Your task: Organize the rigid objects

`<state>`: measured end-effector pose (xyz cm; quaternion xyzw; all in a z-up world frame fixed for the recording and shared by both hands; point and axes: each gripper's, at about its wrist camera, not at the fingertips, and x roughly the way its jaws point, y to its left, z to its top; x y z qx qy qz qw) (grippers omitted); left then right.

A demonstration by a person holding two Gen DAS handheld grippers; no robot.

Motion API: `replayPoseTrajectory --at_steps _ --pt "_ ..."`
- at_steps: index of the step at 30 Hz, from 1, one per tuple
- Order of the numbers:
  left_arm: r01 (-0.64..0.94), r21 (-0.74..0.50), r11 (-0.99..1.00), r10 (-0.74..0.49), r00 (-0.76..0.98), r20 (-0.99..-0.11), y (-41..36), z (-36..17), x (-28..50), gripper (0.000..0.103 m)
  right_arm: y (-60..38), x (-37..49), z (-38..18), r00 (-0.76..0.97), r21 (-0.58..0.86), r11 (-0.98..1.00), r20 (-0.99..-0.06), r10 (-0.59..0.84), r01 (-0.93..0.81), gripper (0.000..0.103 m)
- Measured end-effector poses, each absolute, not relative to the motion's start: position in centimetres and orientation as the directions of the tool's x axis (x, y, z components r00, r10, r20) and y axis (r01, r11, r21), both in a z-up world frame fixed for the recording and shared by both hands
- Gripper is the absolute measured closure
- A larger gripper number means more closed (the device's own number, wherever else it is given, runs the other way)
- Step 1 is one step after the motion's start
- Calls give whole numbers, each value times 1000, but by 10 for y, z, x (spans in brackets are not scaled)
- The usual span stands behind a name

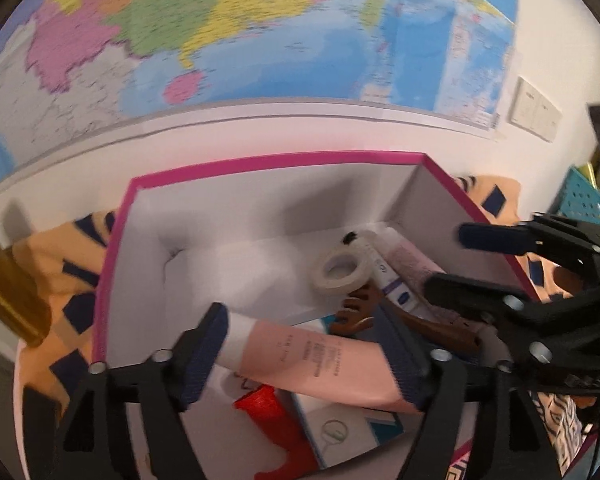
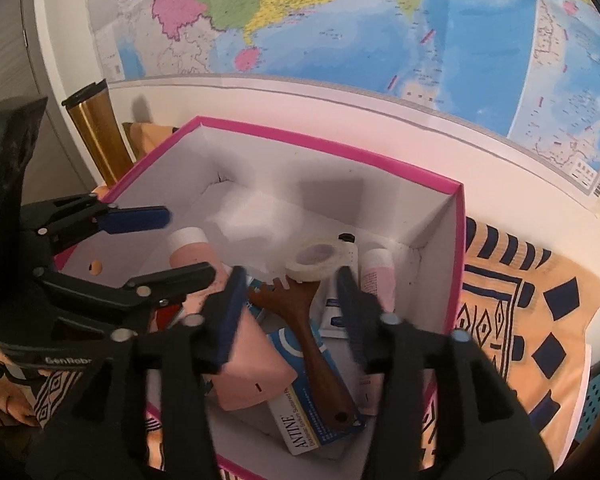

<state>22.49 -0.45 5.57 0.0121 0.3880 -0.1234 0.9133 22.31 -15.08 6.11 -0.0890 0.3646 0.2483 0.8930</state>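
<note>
Both the left gripper (image 1: 306, 354) and right gripper (image 2: 292, 308) stand wide above the pink-edged white cardboard box (image 1: 280, 158), holding nothing, so lift them straight up without bumping the soft pink tube (image 1: 312, 364).

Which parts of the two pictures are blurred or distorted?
Left wrist view: the map is smeared by motion, the pink tube sharper. Right wrist view: the map is crisper, its lower border bowed by the fisheye; near fingers are soft.

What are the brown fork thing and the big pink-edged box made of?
The brown fork thing looks like dark wood with a smooth, slightly shiny finish; grain shows faintly. The box seems to be matte white cardboard with a pink outside, judging by its thin folded walls.
</note>
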Motion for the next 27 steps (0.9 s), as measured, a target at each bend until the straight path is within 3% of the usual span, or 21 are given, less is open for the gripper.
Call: replayPoseTrajectory --at_steps 2,5,9,27 --pt "201 -99 974 -211 672 -710 3 56 225 10 -153 221 63 619 28 865 -687 380 -501 22" --pt "174 -104 979 -196 682 -704 8 59 220 1 -155 217 65 636 33 870 -668 385 -492 9" --pt "169 -114 979 -200 690 -696 10 61 212 0 -157 208 68 655 21 873 -653 381 -487 3" --pt "94 -15 995 -84 799 -596 14 70 114 0 -169 133 74 757 -25 904 -557 342 -426 3"
